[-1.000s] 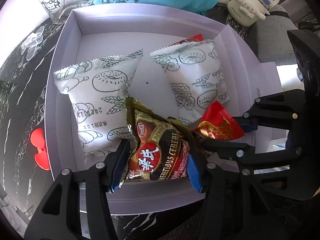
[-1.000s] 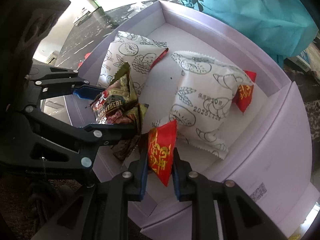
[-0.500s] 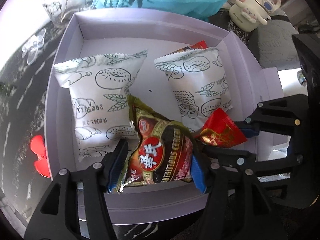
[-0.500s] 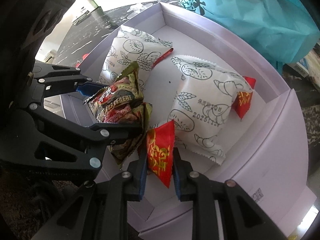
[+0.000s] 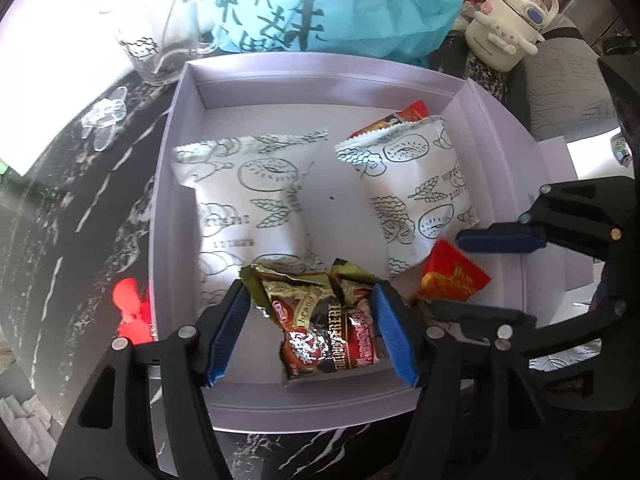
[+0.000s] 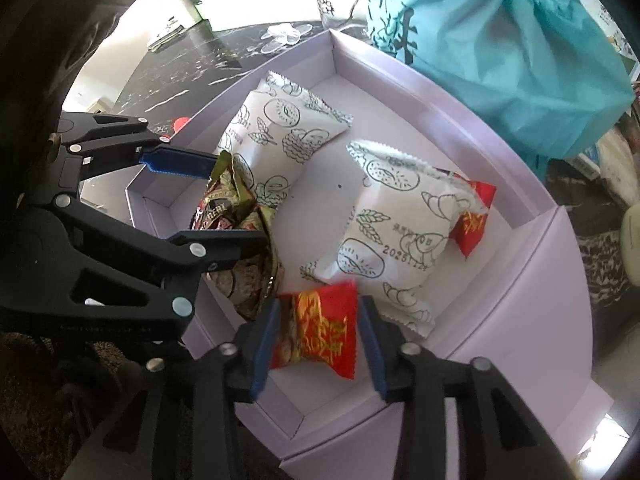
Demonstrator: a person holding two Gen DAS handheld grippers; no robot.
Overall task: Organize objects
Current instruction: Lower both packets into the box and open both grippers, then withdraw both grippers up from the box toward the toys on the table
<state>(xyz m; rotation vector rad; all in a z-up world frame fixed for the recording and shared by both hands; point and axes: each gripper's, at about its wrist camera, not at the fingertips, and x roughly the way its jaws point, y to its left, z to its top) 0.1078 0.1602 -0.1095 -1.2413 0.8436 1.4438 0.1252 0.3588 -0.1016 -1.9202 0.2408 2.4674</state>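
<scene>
A lavender box (image 5: 168,200) holds two white printed snack packets (image 5: 248,200) (image 5: 420,184). A green and brown cereal packet (image 5: 328,332) lies on the box floor near the front wall. My left gripper (image 5: 310,304) straddles it, its jaws opening and the blue pads clear of the packet. A small red packet (image 6: 320,332) lies on the floor at the box's front right corner. It sits between the opening jaws of my right gripper (image 6: 320,308), and the pads do not press on it. Another red packet (image 6: 472,216) peeks from under the right white packet (image 6: 392,220).
A teal bag (image 5: 320,8) stands behind the box, with a glass mug (image 5: 160,48) at the back left and a cream cartoon bottle (image 5: 508,36) at the back right. A red clip (image 5: 128,308) and a clear plastic piece (image 5: 104,116) lie on the black marble table left of the box.
Both grippers' jaws have widened. The red packet, pinched upright before, now lies loose between the right pads. The cereal packet has slipped free of the left pads and settled on the box floor.
</scene>
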